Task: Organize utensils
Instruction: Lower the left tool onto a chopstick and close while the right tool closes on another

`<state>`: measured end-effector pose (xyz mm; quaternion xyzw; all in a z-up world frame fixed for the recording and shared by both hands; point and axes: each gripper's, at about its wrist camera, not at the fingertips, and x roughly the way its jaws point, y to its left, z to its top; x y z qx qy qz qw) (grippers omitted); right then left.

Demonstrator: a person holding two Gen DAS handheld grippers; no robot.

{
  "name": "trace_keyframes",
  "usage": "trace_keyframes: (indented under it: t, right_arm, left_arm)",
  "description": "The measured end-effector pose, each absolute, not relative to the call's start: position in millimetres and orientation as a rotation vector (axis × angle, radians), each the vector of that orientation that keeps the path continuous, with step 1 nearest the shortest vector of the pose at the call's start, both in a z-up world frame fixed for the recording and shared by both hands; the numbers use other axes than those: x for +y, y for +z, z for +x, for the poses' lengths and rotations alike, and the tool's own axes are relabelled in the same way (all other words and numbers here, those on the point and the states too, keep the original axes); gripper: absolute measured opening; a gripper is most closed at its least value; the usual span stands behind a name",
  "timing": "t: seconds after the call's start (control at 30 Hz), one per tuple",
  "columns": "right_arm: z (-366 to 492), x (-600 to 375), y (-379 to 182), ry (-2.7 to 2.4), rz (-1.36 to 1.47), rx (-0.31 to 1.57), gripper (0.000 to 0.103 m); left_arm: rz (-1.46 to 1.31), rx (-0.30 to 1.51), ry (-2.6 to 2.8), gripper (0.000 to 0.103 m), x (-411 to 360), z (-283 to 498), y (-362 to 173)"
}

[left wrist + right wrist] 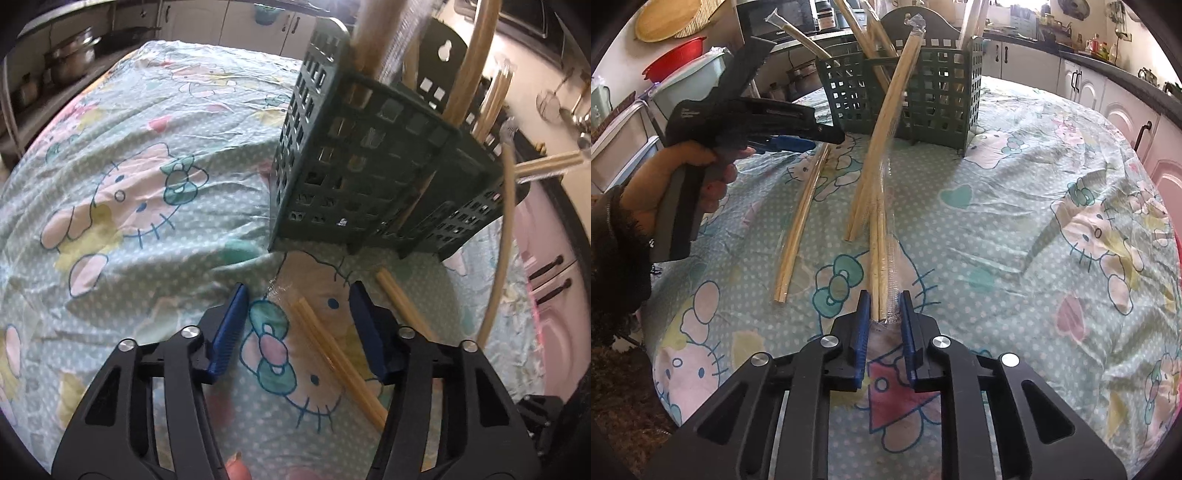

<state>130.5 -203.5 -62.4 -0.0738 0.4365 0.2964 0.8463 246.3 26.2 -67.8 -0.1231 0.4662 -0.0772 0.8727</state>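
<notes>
A dark green lattice utensil holder (369, 166) (923, 92) stands on the cartoon-cat tablecloth with several wrapped chopstick pairs upright in it. My left gripper (299, 288) (812, 142) hovers open over a wrapped pair of chopsticks (332, 354) (801, 229) that lies flat on the cloth between its blue pads, untouched. My right gripper (884, 295) is shut on the near end of another wrapped pair (881, 258) lying on the cloth. A third pair (886, 122) (498, 258) leans from the table up against the holder's rim.
One more chopstick pair (402, 306) lies just in front of the holder. A person's hand (683, 184) grips the left tool. Pots (74, 55) on shelves, white cabinets (1089, 92) and a pink cabinet (554, 295) surround the table.
</notes>
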Motion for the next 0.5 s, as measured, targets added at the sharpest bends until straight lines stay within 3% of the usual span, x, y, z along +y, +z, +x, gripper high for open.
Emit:
trace_keyframes:
  t: [0.07,0.2,0.5]
  right_arm:
    - [128.2,-210.9,-61.8,0.622,-0.15,0.926,0.007]
    - [125.8,-221.0,-60.3,0.621,-0.128,0.944,0.006]
    - [120.5,-248.6,-43.5,0.566,-0.115,0.938,0.005]
  left_arm:
    - [-0.23,0.976,-0.143,0.036,25.3,248.4,-68.6]
    - [-0.203,0.979,-0.123,0.022,25.2,249.8,-68.8]
    - [-0.272,0.976,-0.168,0.004,49.2,248.1,-68.8]
